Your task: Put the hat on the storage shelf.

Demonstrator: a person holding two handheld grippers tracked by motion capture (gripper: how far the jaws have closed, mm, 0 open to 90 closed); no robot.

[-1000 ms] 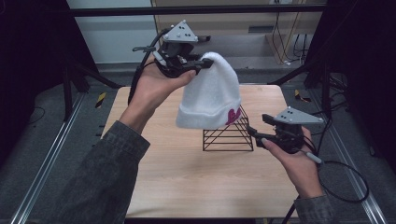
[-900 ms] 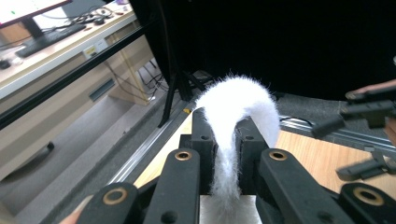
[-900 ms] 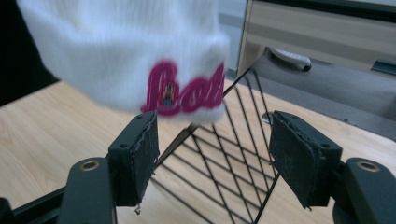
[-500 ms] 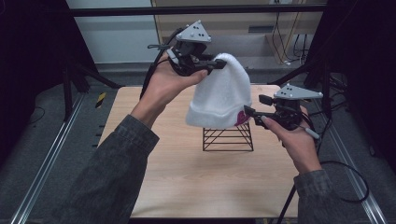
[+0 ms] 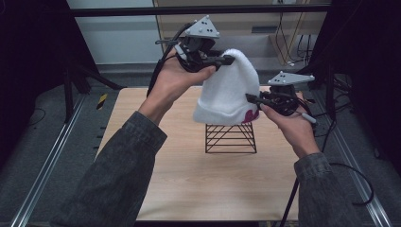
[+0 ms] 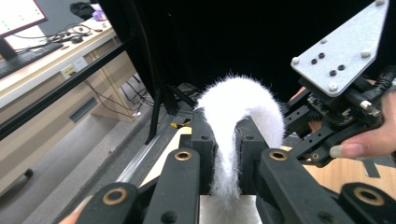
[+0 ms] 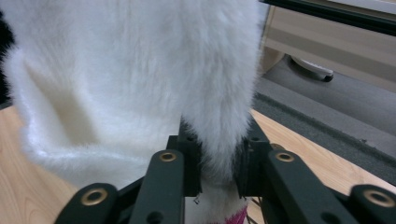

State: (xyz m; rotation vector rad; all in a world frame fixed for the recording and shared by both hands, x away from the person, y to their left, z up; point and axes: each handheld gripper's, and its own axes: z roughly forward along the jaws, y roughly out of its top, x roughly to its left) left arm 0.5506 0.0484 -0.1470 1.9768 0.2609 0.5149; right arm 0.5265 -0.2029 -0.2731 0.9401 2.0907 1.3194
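Observation:
A fluffy white knit hat with a pink patch near its rim hangs in the air above a black wire stand. My left gripper is shut on the hat's top; in the left gripper view the white fabric is pinched between its jaws. My right gripper holds the hat's right side near the rim. Its jaws have just been closing, and in the right gripper view they press on a fold of the hat.
The wooden table carries the wire stand at its middle. Metal rails run along both sides of the table. Cables trail from each gripper, one looping over the table's right edge. A dark frame and shelving stand behind.
The left gripper carried the hat to the right and slightly up. The right gripper rose toward the hat's right side and closed on it.

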